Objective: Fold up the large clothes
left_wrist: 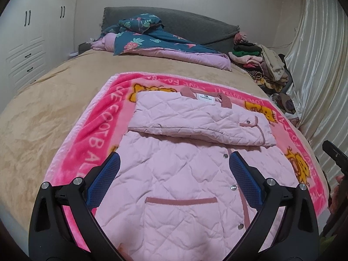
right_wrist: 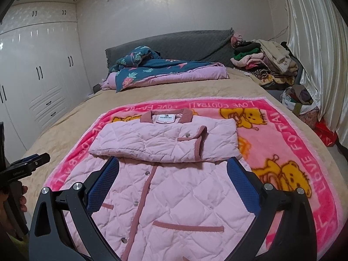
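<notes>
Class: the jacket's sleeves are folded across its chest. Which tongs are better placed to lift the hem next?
Neither clearly. Left tongs and right tongs both hang open over the jacket's lower half; use both together.

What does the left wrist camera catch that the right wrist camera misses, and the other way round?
Only the left wrist view shows the right tool from the side, at its right edge. Only the right wrist view shows the left tool at its left edge, a red bag by the curtain and the tall wardrobe doors. Both show the pink quilted jacket, sleeves folded across, on the pink bear blanket.
</notes>
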Demonstrator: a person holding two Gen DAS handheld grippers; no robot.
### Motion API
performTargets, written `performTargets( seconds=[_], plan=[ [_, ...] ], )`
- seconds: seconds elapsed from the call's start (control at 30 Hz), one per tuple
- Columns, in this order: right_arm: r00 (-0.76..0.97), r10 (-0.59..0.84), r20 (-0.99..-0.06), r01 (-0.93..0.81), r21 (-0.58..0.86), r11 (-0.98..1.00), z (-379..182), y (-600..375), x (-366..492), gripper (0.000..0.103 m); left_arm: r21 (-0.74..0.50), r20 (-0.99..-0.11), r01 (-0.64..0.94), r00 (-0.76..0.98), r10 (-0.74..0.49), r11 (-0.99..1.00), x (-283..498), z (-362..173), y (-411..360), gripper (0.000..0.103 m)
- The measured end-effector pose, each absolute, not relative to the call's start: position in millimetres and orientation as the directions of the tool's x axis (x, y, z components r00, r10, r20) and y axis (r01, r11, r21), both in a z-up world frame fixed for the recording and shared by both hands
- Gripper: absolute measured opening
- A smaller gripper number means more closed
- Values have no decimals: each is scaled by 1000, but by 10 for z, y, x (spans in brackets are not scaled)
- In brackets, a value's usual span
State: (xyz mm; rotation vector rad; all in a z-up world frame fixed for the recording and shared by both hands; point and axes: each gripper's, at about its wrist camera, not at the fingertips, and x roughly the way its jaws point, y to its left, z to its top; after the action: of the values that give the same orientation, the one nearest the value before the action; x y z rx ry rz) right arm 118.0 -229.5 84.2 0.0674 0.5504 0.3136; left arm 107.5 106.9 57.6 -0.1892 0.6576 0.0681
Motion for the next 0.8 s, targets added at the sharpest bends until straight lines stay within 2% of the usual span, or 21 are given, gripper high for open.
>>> performTargets(
  seconds=[0.37,0.8],
  plan=[
    [803,290,-521,-267,121,956,760,-2408,996,99,-133,-621,-129,784,19,983,870,506,1118,94],
    [793,263,-550,-247,105,963,583,-2614,866,99,-89,-673,-164,737,62,982,716,216,1254,94]
  ],
)
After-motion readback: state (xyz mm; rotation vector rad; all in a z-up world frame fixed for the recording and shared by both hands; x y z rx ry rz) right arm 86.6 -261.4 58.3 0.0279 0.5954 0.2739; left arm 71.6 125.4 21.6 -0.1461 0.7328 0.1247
